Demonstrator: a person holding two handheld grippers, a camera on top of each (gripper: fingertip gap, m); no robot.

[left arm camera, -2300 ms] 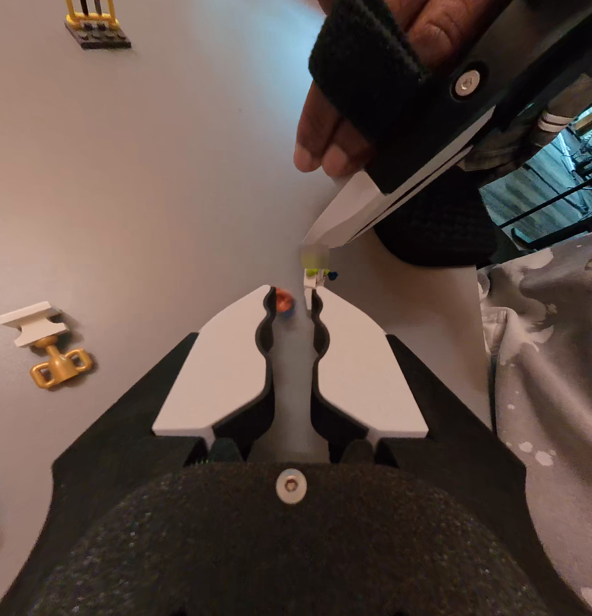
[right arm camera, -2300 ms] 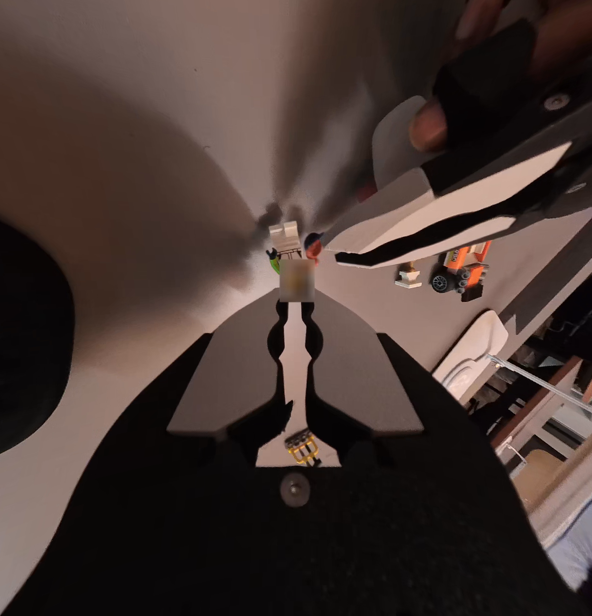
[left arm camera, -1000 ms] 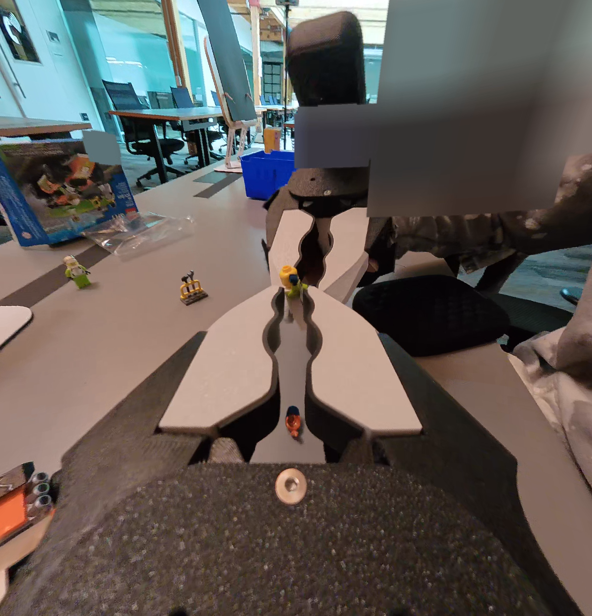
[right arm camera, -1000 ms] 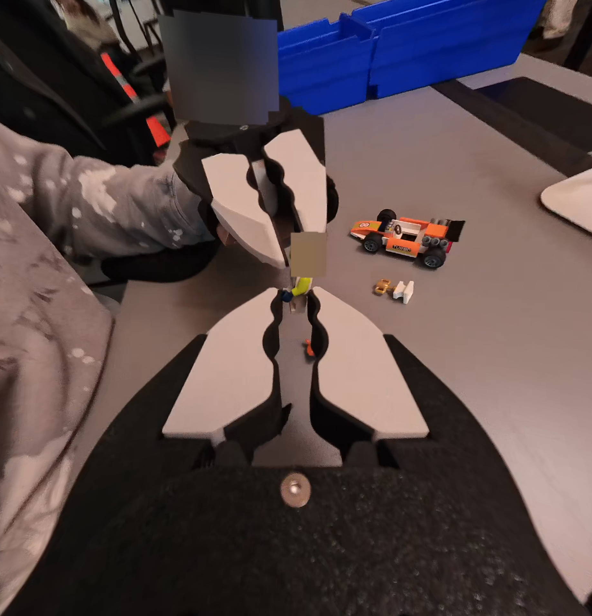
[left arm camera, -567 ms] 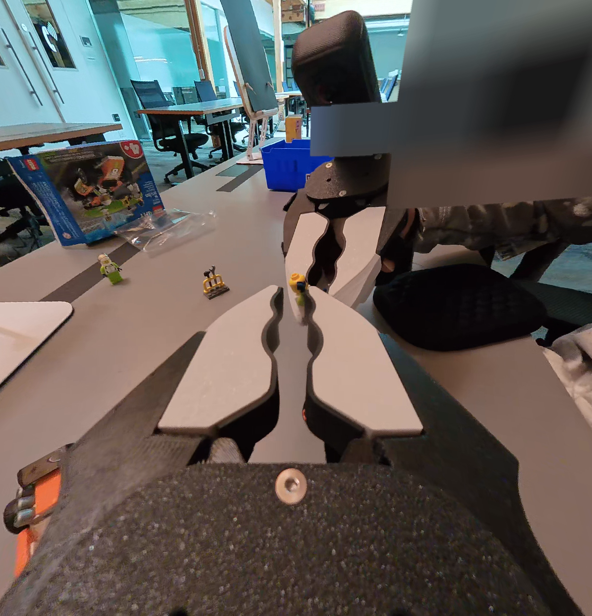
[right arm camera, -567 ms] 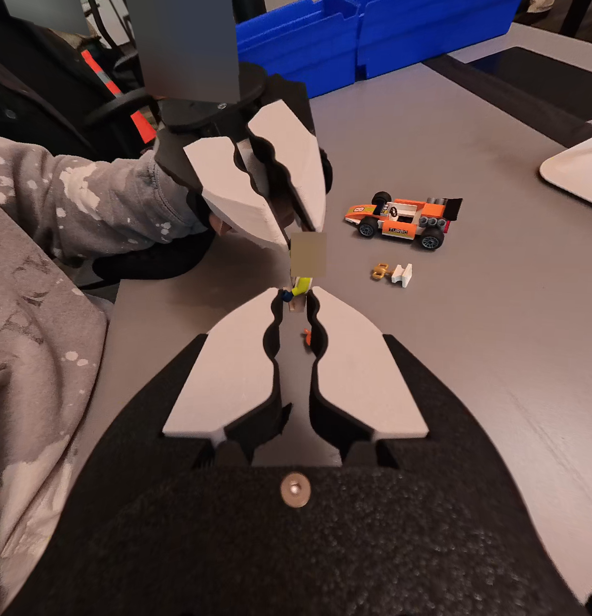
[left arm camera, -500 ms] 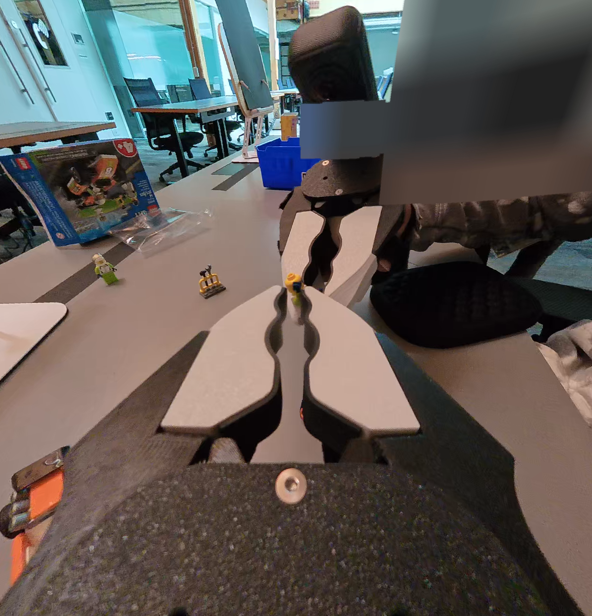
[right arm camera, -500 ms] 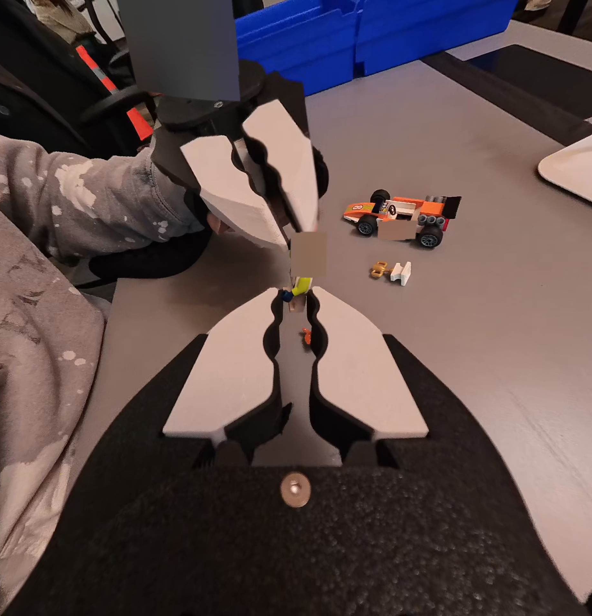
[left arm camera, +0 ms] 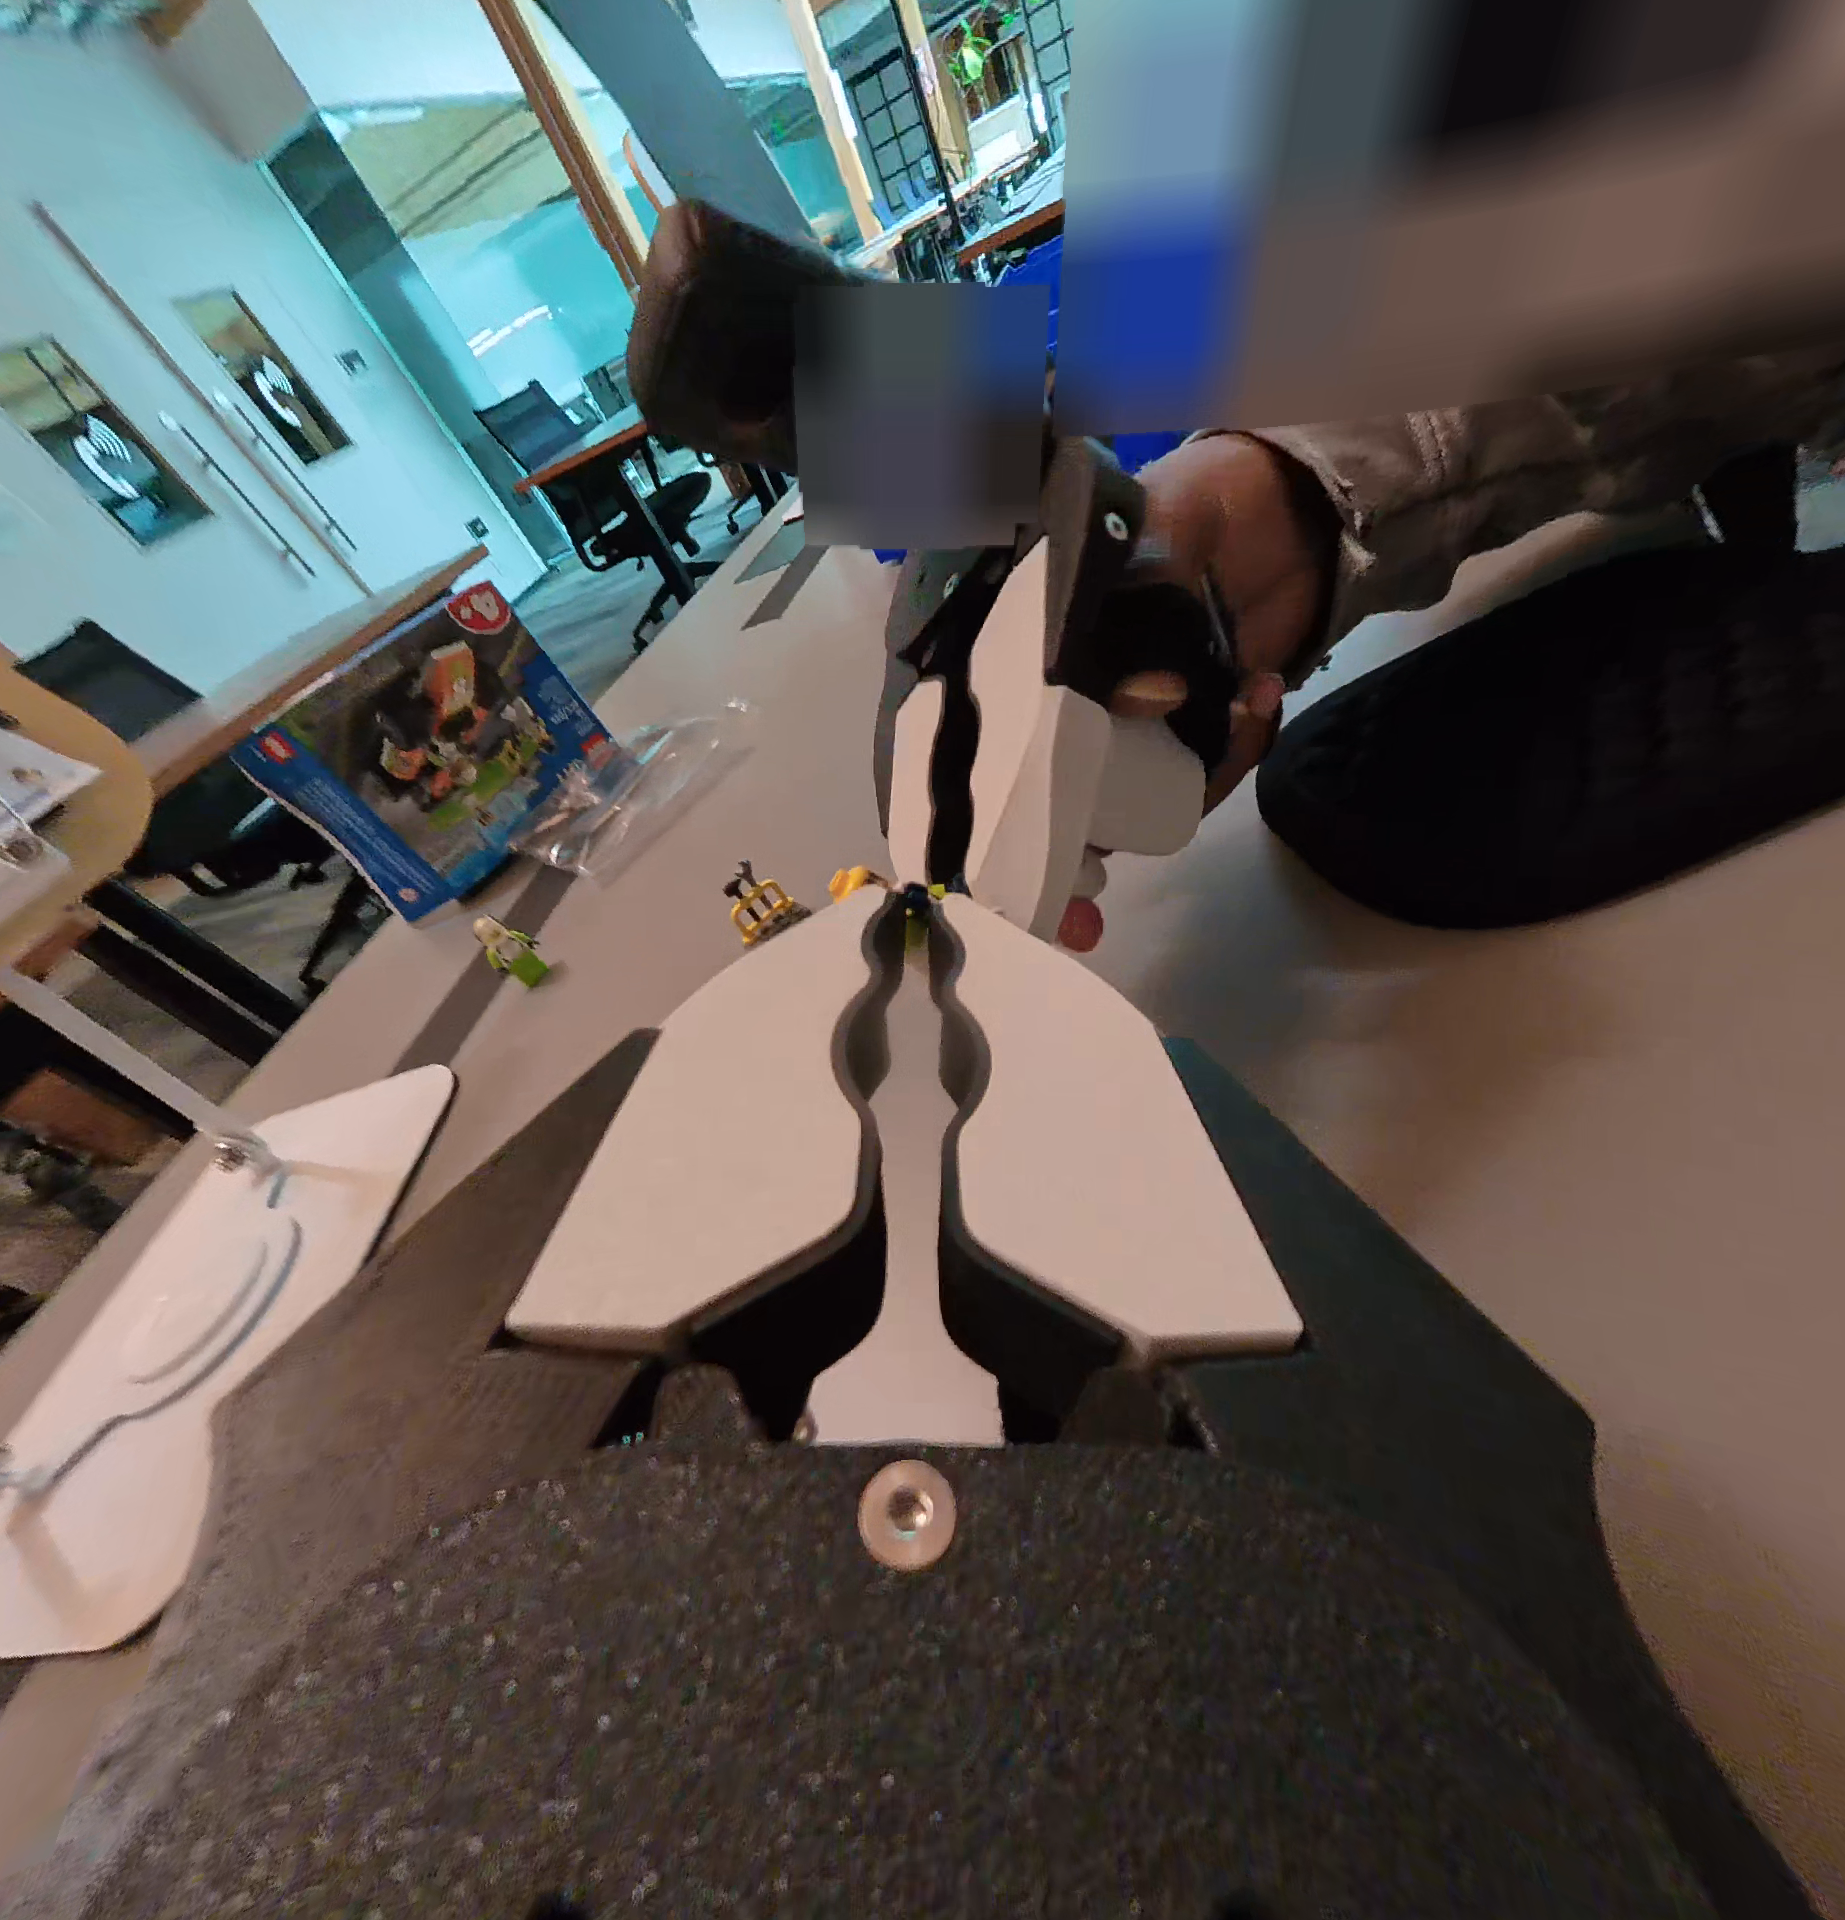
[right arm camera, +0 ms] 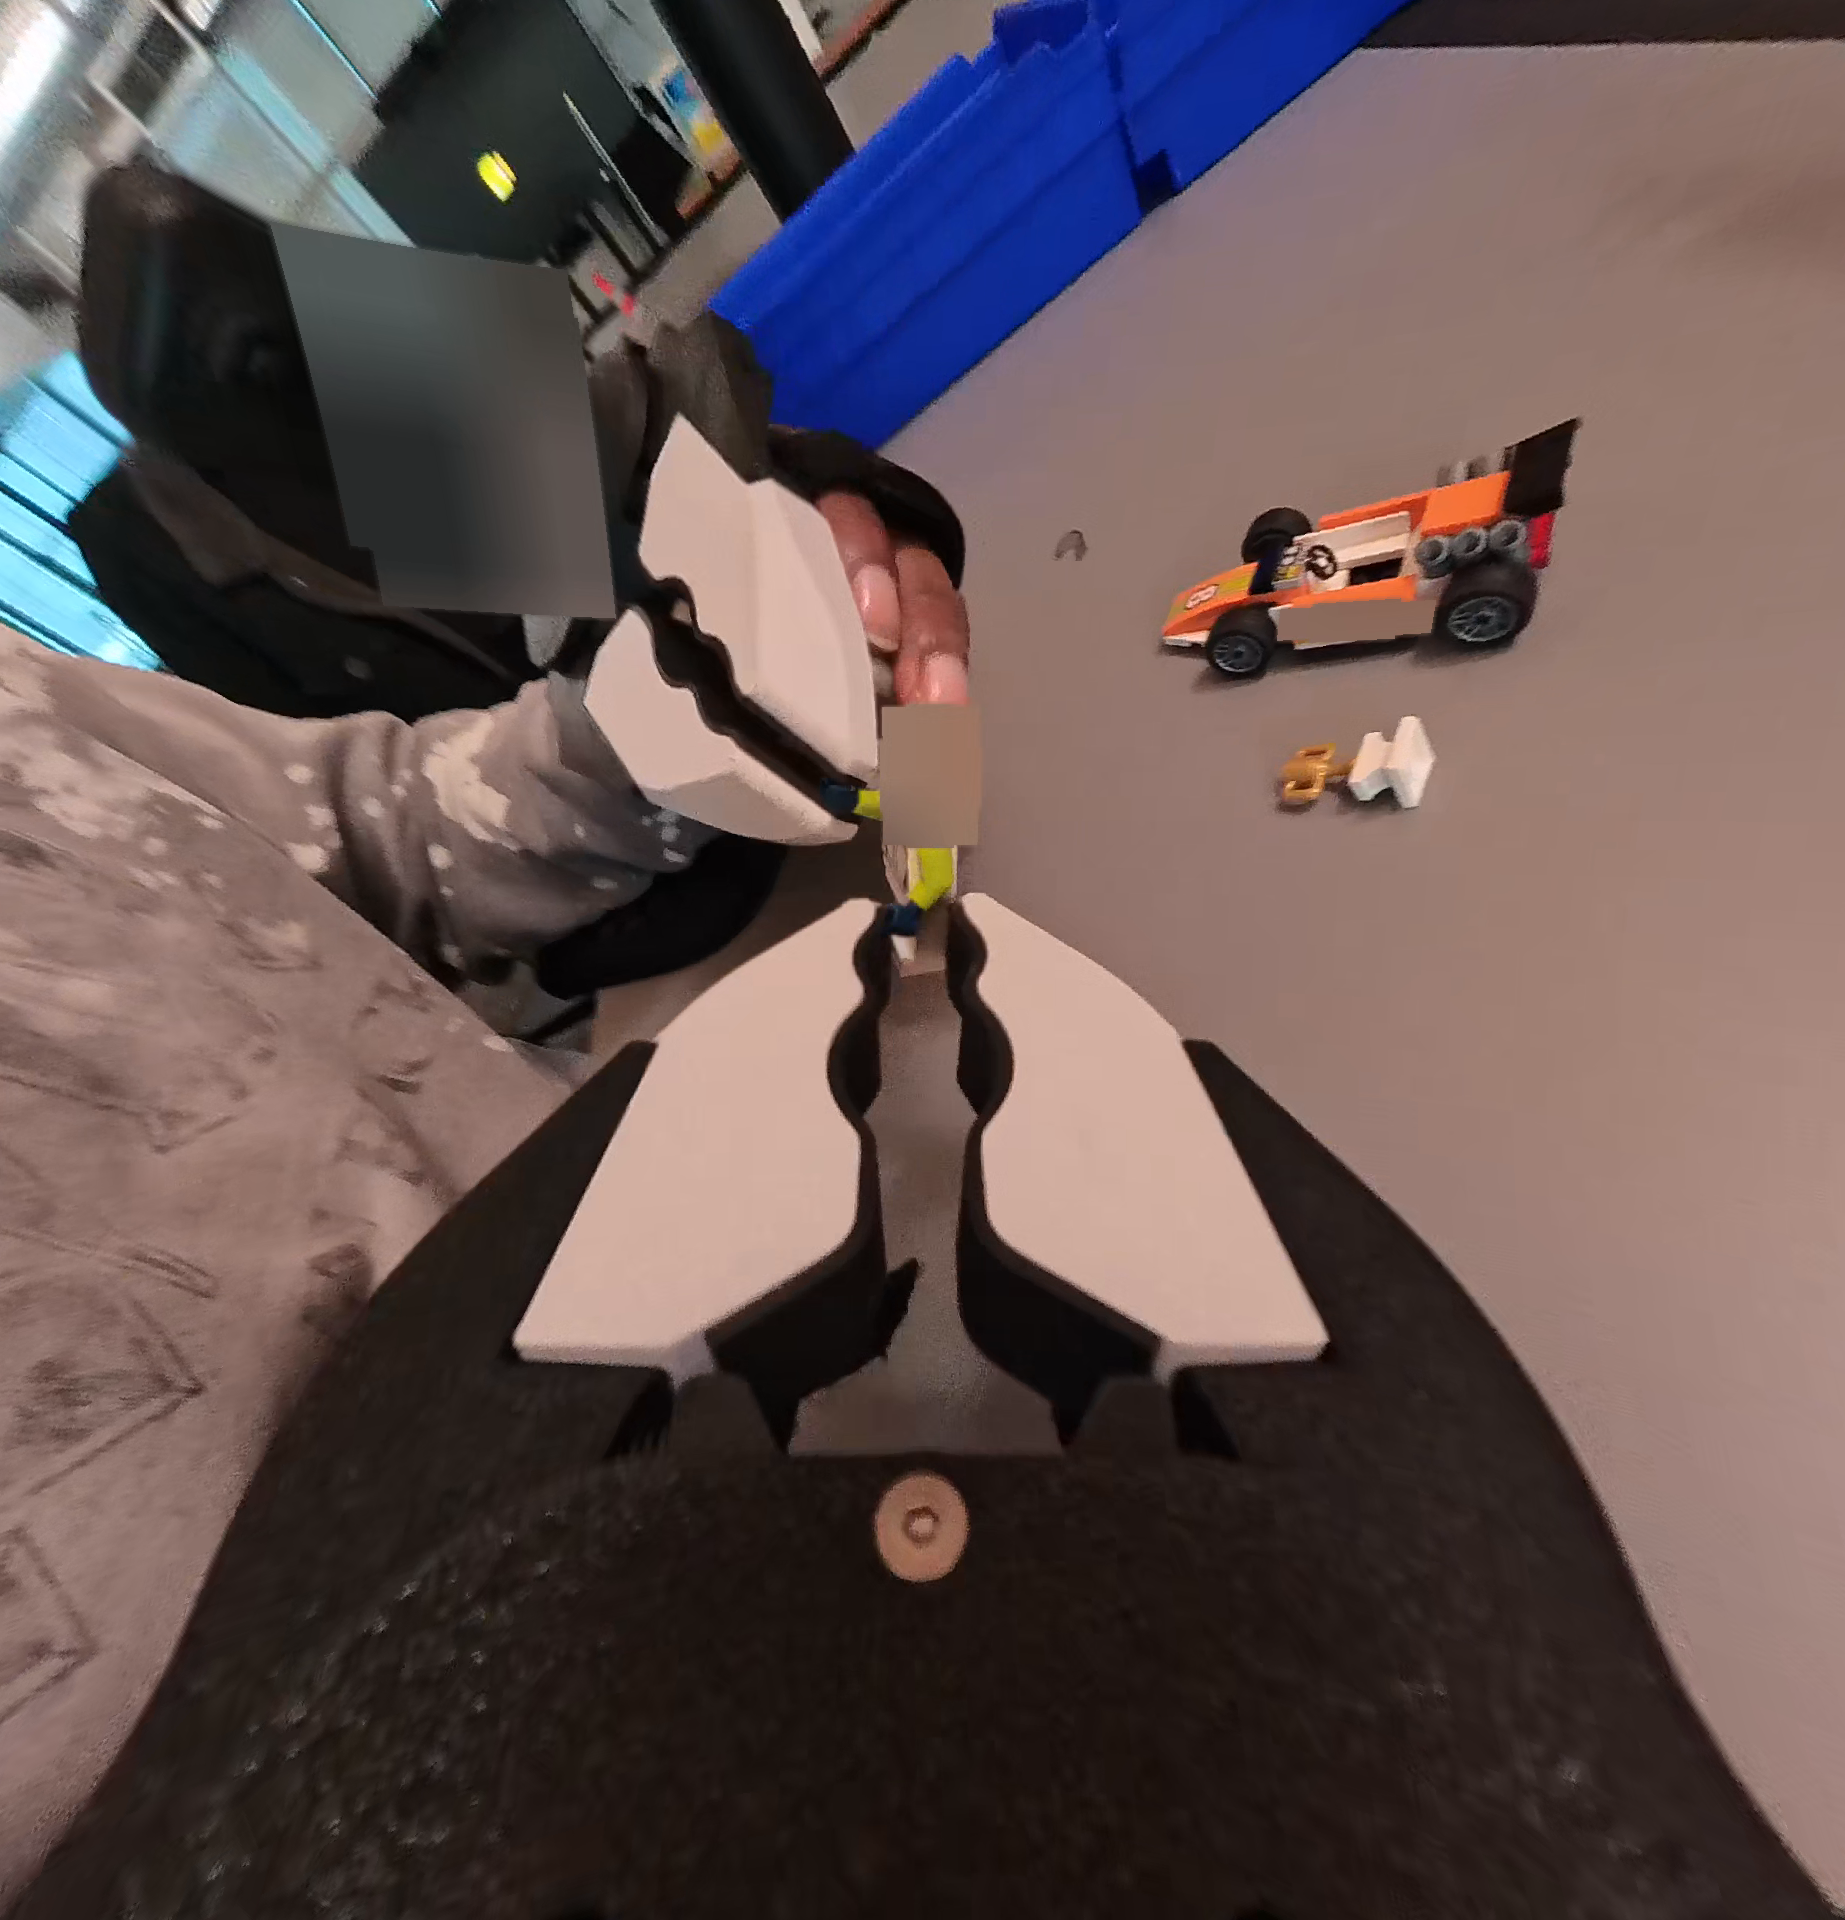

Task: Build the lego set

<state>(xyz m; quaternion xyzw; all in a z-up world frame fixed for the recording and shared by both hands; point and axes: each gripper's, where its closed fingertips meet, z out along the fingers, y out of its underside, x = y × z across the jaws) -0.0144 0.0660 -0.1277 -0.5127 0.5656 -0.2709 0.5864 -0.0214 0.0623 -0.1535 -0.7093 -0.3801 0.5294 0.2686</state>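
From the right wrist view, the left white-fingered handheld gripper (right arm camera: 845, 805) reaches in from ten o'clock, tilted on its side, its jaws pinched on one arm of the small lime-and-white lego minifigure (right arm camera: 923, 883). The person's bare fingers (right arm camera: 923, 634) curl around its far side. The right white-fingered handheld gripper (right arm camera: 913, 920) points up at twelve o'clock, jaws clamped on the figure's lower part, above the grey table (right arm camera: 1417, 1039). At two o'clock sit an orange lego race car (right arm camera: 1365, 582) and a gold-and-white lego piece (right arm camera: 1359, 774).
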